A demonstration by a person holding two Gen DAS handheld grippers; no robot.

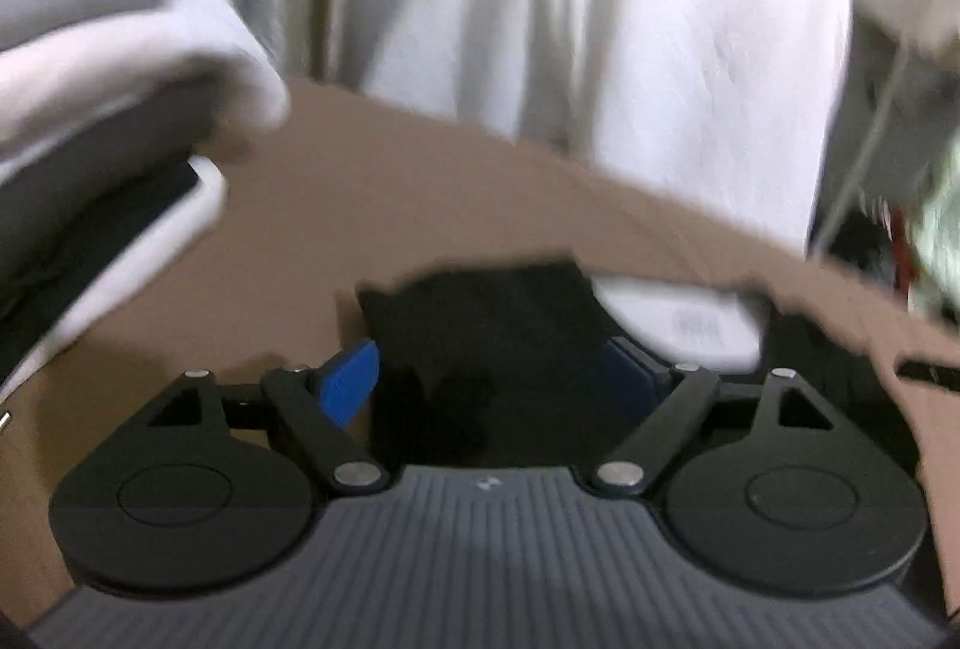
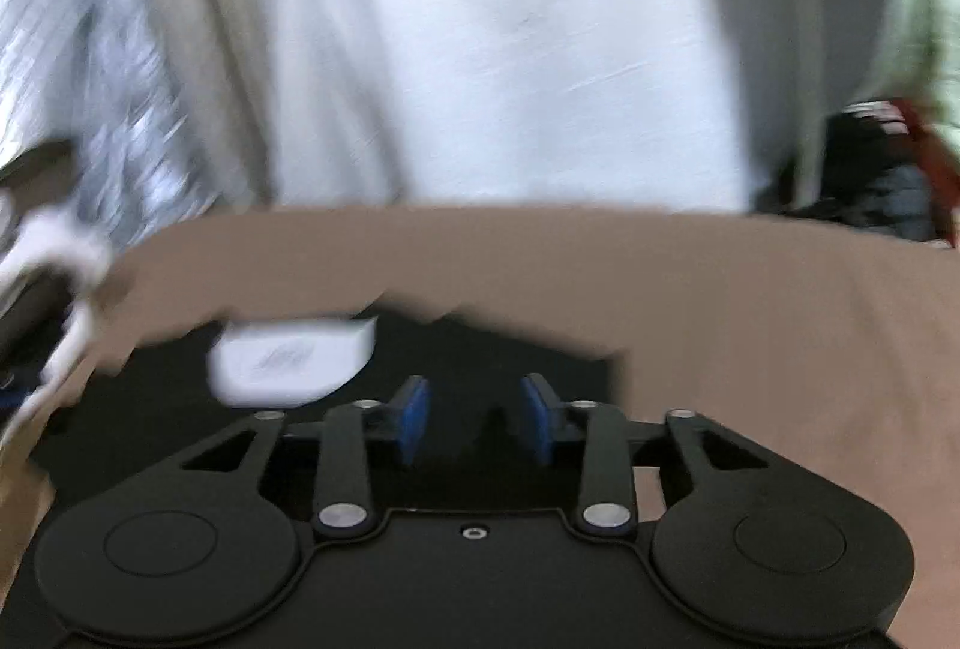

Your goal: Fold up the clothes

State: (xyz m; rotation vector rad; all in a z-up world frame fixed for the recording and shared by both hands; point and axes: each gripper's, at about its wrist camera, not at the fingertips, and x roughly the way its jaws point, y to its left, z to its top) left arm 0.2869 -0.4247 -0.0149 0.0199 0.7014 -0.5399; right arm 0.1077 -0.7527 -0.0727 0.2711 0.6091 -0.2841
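A domestic laundry spot, apparently: a brown tabletop with white fabric hanging beyond its far edge, folded grey garments at its left.

Black garment, white label

Left hand-held gripper: blue pads spread wide, black garment between them, white label at right pad. Brown counter beneath. Folded grey clothes far left. Frame motion-blurred.
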